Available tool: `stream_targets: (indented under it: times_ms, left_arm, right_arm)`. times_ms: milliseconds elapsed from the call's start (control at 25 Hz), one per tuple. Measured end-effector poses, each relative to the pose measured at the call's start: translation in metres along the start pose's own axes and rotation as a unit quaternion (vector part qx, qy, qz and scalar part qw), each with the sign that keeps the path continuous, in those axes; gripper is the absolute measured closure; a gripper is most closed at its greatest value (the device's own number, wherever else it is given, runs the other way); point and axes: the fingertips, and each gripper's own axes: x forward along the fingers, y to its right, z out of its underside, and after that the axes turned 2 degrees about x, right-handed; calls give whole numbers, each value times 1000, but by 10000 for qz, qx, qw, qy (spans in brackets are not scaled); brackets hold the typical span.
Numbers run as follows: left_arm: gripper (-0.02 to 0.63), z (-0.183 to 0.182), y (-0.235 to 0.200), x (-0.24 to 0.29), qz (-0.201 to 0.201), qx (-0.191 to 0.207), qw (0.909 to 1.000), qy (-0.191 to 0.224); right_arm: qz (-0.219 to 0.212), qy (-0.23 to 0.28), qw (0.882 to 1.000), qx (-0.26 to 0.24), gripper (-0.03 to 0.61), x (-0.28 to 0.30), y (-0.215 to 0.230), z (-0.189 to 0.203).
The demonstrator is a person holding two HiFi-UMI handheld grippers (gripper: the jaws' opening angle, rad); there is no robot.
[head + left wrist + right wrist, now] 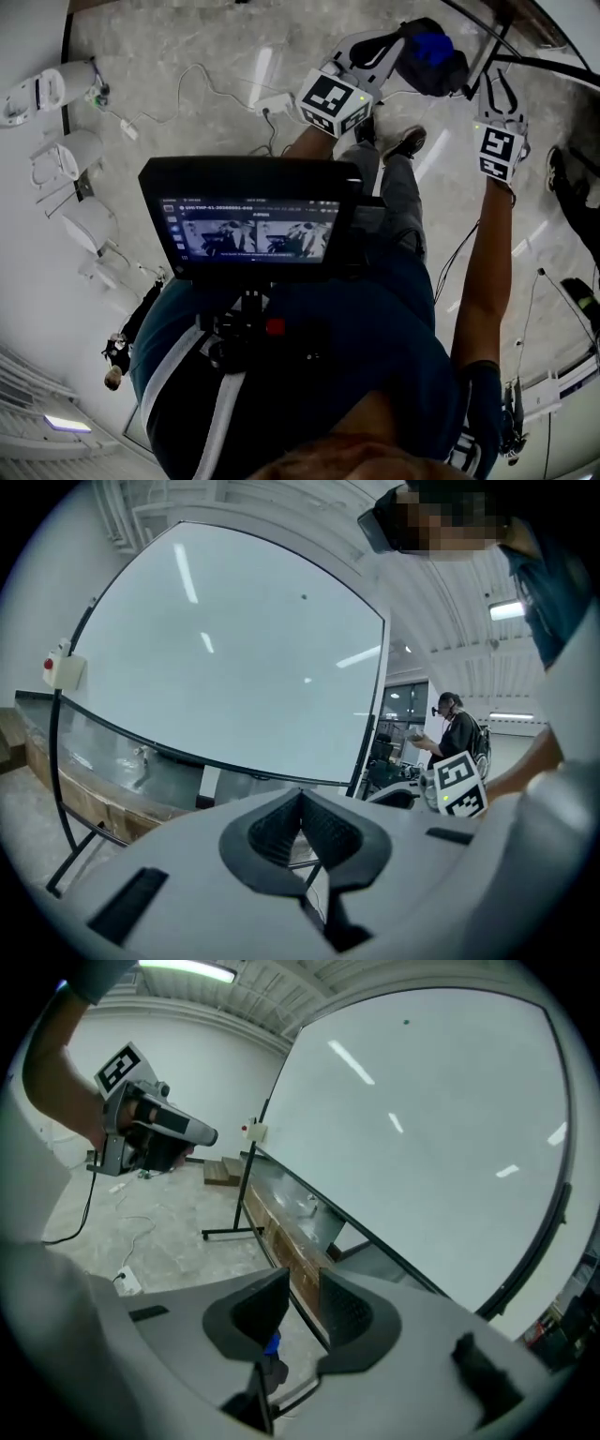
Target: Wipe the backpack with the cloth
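In the head view a dark backpack (448,70) rests on the marble floor ahead of my feet, with a blue cloth (429,45) on top of it. My left gripper (386,49) is held out just left of the backpack, its jaws shut with nothing in them (301,797). My right gripper (498,82) hangs to the right of the backpack, its jaws open and empty (303,1288). Through that gap a bit of the blue cloth (272,1343) shows low down. The left gripper (141,1133) also appears in the right gripper view.
A large whiteboard (234,649) on a black stand fills both gripper views, with wooden boxes (281,1241) behind it. A power strip (272,101) and cables lie on the floor. A monitor (251,220) is mounted on my chest. Another person (457,733) stands far off.
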Motion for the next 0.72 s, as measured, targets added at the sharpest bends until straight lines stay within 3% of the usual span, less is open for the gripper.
stream_targets:
  times_ms: [120,200,360,440,560,720]
  left_arm:
    - [612,-2,14,10,228,13,9997,60]
    - [612,3,13,2,304,32,9995,-66]
    - [612,28,19,-50,305,-176,9959,-834]
    - [612,34,28,-55,314,-280,9941,-997]
    - [612,48,15,2,222,-105,9963,-826]
    - [612,110,12,79,-92,-11,9924,-1227]
  right_arm:
    - [65,334,9957,865,486,-30,11,-7]
    - [57,625,9849,1613,486,-51,4,-11]
    - [-244,633,9587,2761,486,-109,-52,-7]
    - [-382,664,9489,3061,486,-126,-59,-7]
    - [-450,1113,9419,3137,486,-98,-22,5]
    - [-684,1092,9315,3401,486,-55,13,80]
